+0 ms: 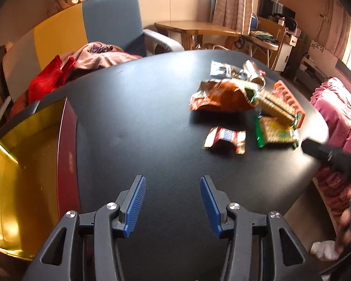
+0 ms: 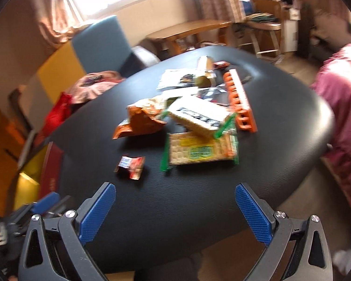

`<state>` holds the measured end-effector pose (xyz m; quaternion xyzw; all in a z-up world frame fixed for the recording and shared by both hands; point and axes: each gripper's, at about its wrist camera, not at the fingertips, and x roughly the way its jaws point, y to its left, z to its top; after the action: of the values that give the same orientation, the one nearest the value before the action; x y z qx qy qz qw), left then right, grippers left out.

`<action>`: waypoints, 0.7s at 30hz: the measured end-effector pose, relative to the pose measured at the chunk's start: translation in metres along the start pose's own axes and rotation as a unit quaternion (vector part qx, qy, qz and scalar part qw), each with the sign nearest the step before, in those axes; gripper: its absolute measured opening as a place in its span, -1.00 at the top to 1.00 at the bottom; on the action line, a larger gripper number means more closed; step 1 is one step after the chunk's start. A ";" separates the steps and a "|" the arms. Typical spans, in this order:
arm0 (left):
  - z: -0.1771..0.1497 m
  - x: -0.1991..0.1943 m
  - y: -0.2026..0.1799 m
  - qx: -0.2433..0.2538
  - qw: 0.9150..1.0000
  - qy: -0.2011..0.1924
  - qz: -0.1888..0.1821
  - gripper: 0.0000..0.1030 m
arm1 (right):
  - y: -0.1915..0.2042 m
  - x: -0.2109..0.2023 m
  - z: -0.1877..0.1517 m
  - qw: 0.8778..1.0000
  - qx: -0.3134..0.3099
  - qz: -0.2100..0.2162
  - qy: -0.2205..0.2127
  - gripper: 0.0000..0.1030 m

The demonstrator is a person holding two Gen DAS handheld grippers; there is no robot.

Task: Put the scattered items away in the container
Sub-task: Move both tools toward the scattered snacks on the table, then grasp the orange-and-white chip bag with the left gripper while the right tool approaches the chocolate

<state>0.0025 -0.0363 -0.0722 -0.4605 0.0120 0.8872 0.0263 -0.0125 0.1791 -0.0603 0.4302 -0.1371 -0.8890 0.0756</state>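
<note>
Snack packets lie scattered on a black table (image 1: 152, 117): an orange bag (image 1: 220, 98) (image 2: 140, 121), a green cracker packet (image 1: 276, 132) (image 2: 199, 151), a cracker pack leaning above it (image 2: 196, 116), a small red wrapper (image 1: 225, 138) (image 2: 129, 164), silver wrappers (image 1: 222, 68) and an orange rack (image 1: 290, 98) (image 2: 239, 100). A red box with a gold inside (image 1: 23, 175) (image 2: 35, 175) stands at the table's left. My left gripper (image 1: 172, 201) is open and empty over the near table. My right gripper (image 2: 175, 213) is open wide, empty, short of the packets.
A blue and yellow armchair (image 1: 110, 18) with pink and red cloth stands behind the table. A wooden table (image 1: 194, 28) and cluttered shelves are at the back. Pink bedding (image 1: 339, 107) lies to the right.
</note>
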 end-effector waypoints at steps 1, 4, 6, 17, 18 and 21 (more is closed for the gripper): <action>-0.002 0.002 0.003 -0.001 1.000 0.005 -0.001 0.04 | 0.002 0.005 0.003 1.000 -0.009 0.023 0.008 -1.00; -0.009 0.007 0.011 -0.004 1.000 0.017 -0.002 0.04 | 0.014 0.020 0.018 0.997 -0.045 0.051 0.024 -1.00; -0.012 0.010 0.015 -0.006 1.000 0.024 -0.012 0.04 | 0.016 0.023 0.031 0.997 -0.044 0.058 0.012 -1.00; -0.019 0.022 0.026 -0.012 0.999 0.042 -0.017 0.04 | 0.064 0.084 0.114 0.992 -0.093 0.085 0.028 -1.00; -0.020 0.023 0.027 -0.012 0.999 0.043 -0.017 0.04 | 0.067 0.091 0.118 0.991 -0.097 0.081 0.033 -1.00; -0.019 0.022 0.031 -0.017 0.999 0.041 -0.017 0.04 | 0.073 0.118 0.126 0.992 -0.109 0.053 0.046 -1.00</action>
<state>0.0032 -0.0672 -0.1012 -0.4973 -0.0098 0.8669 0.0336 -0.1830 0.1022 -0.0509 0.4516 -0.0578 -0.8730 0.1750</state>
